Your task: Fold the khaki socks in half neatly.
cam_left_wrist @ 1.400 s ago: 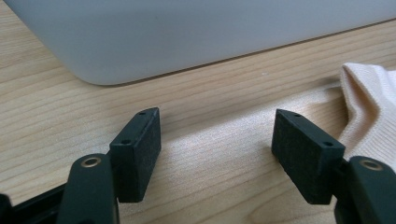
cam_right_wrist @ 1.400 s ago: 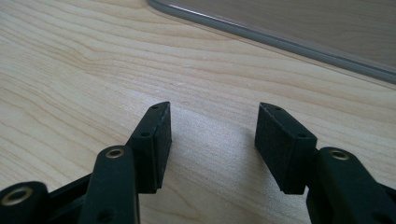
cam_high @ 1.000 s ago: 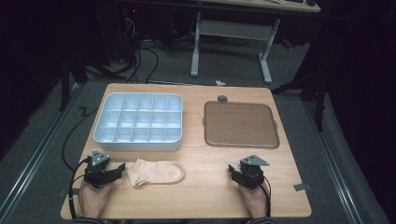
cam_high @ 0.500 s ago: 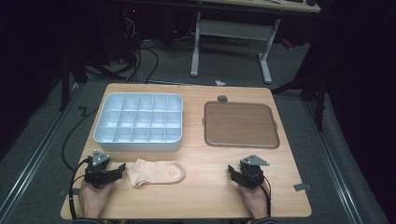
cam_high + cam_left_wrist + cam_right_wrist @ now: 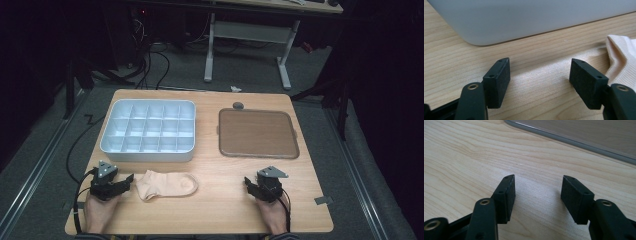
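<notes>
Organizer [image 5: 148, 132] compartments empty; brown tray [image 5: 258, 133] empty; sock [image 5: 167, 184] on table.

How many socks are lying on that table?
1. A single pale peach ankle sock lies flat near the table's front edge, just in front of the white compartment tray and beside the left tool. The tray's compartments look empty.

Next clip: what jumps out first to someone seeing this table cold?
The pale divided organizer tray, all compartments empty, at the table's far left, with a flat brown tray to its right. Nearer the person, a peach sock lies flat beside the open left gripper; the right gripper rests open over bare wood.
</notes>
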A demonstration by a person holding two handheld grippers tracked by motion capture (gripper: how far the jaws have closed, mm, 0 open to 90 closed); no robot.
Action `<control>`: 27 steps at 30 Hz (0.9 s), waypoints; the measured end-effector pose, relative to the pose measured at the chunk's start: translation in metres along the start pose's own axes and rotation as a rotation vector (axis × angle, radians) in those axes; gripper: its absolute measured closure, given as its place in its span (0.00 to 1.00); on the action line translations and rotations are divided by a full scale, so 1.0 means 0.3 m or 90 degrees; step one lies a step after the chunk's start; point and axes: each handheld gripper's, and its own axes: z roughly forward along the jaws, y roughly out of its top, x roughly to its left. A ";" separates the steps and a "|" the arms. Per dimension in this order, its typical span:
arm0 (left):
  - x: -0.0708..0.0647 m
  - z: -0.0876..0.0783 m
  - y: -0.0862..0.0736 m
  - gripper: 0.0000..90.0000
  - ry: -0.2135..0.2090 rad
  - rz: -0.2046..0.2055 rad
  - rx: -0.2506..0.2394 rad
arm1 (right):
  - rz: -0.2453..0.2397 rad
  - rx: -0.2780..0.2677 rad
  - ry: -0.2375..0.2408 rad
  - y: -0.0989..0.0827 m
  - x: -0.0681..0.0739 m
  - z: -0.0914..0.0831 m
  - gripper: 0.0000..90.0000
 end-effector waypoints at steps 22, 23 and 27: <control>-0.035 -0.073 -0.019 0.38 -0.096 -0.025 -0.041 | 0.025 -0.025 0.046 -0.002 0.044 -0.041 0.65; -0.040 -0.076 -0.020 0.38 -0.103 -0.023 -0.042 | 0.024 -0.026 0.050 0.000 0.051 -0.041 0.65; -0.066 -0.086 -0.017 0.38 -0.117 -0.013 -0.043 | 0.010 -0.028 0.061 0.008 0.080 -0.043 0.66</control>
